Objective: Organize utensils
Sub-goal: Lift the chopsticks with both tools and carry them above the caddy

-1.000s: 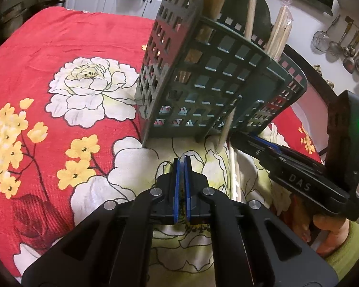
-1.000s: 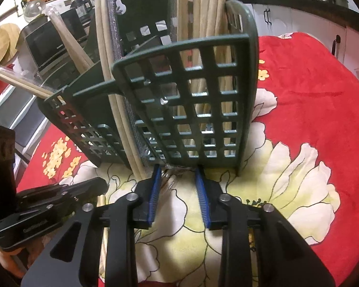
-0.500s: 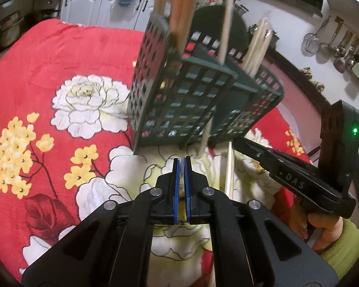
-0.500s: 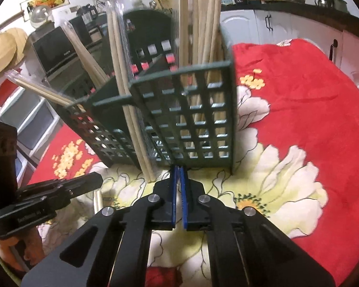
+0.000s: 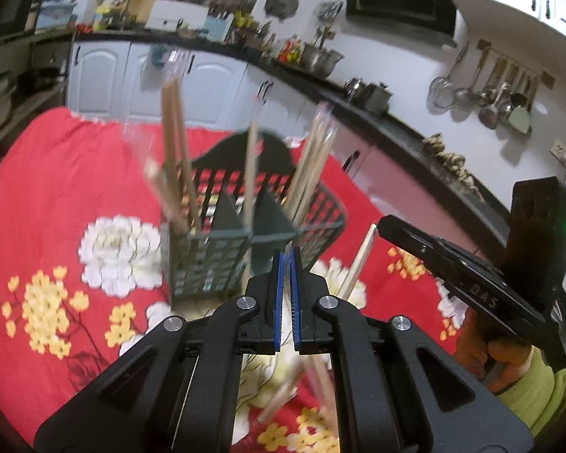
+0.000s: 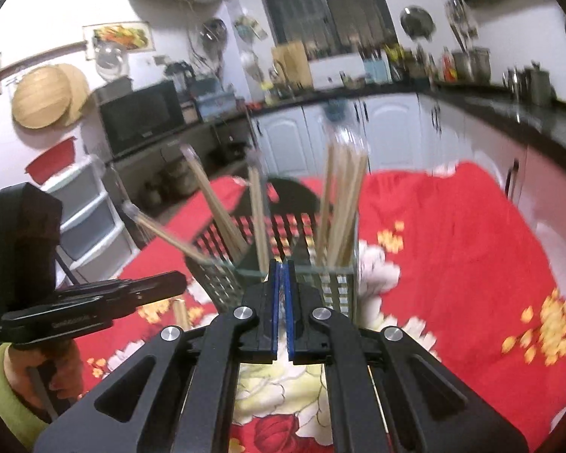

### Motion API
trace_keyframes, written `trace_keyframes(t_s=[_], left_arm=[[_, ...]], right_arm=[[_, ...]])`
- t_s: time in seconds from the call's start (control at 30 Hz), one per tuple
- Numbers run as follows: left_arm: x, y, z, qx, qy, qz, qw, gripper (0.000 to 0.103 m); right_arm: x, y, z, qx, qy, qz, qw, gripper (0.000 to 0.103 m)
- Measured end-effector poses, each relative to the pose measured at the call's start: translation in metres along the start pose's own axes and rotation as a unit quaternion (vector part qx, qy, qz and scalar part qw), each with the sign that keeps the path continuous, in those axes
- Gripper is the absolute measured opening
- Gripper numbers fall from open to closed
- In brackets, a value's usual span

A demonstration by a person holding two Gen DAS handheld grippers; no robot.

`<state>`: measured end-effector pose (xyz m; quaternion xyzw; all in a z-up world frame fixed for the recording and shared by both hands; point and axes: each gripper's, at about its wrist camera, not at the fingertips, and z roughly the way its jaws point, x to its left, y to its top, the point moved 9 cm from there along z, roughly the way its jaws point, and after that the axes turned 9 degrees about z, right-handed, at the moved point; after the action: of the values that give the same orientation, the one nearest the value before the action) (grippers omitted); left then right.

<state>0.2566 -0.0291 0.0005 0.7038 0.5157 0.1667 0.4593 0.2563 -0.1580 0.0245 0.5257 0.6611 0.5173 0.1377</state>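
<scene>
My left gripper (image 5: 287, 294) has its blue pads pressed nearly together; a thin pale sliver shows in the slit, but I can't tell if it is cloth behind or something pinched. My right gripper (image 6: 282, 305) is clenched too, with nothing visibly held.

Straight ahead of both sets of jaws, close beyond the tips, stands the dark green utensil basket (image 5: 207, 260), upright on the red flowered tablecloth (image 5: 45, 173). It is split into compartments, and wooden chopsticks (image 5: 175, 151) stick up out of them, long axes near vertical and fanning outward at the top. In the right view the same basket (image 6: 336, 290) sits dead centre past my tips.

The piece that matters, as I judge it: loose chopsticks (image 5: 354, 268) lie on the cloth just right of my left jaws, long axis running away from me and slanting toward the basket's right corner. More blurred sticks lie under and behind the left jaws. In the right view a stick end (image 6: 181, 313) shows left of my right jaws, partly hidden by the other tool.

So the loose sticks lie between my two grippers, both near, and the right gripper body (image 5: 468, 287) hangs just past them. Next grab probably calls for opening one pair, coming across the stick's length, then lifting up and forward into a compartment.

Motion blur is heavy, so the count is unclear.
</scene>
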Motion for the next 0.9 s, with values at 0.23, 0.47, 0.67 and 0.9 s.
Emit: trace_keyframes(t_s=[0.23, 0.47, 0.67, 0.9], left_arm=[[-0.014, 0.030, -0.017, -0.030, -0.006, 0.019, 0.9994, 0.001], [-0.026, 0.055, -0.035, -0.058, -0.007, 0.039, 0.9975, 0.002], [-0.032, 0.083, -0.048, -0.085, 0.002, 0.051, 0.9951, 0.001], [-0.040, 0.124, -0.068, -0.126, 0.013, 0.066, 0.9897, 0.002]], right_arm=[[0.015, 0.023, -0.028, -0.036, 0.007, -0.036, 0.999, 0.003], [0.025, 0.039, -0.049, -0.064, -0.005, -0.063, 0.996, 0.003], [0.027, 0.066, -0.068, -0.094, -0.013, -0.074, 0.993, 0.003], [0.032, 0.101, -0.090, -0.135, -0.017, -0.087, 0.987, 0.003]])
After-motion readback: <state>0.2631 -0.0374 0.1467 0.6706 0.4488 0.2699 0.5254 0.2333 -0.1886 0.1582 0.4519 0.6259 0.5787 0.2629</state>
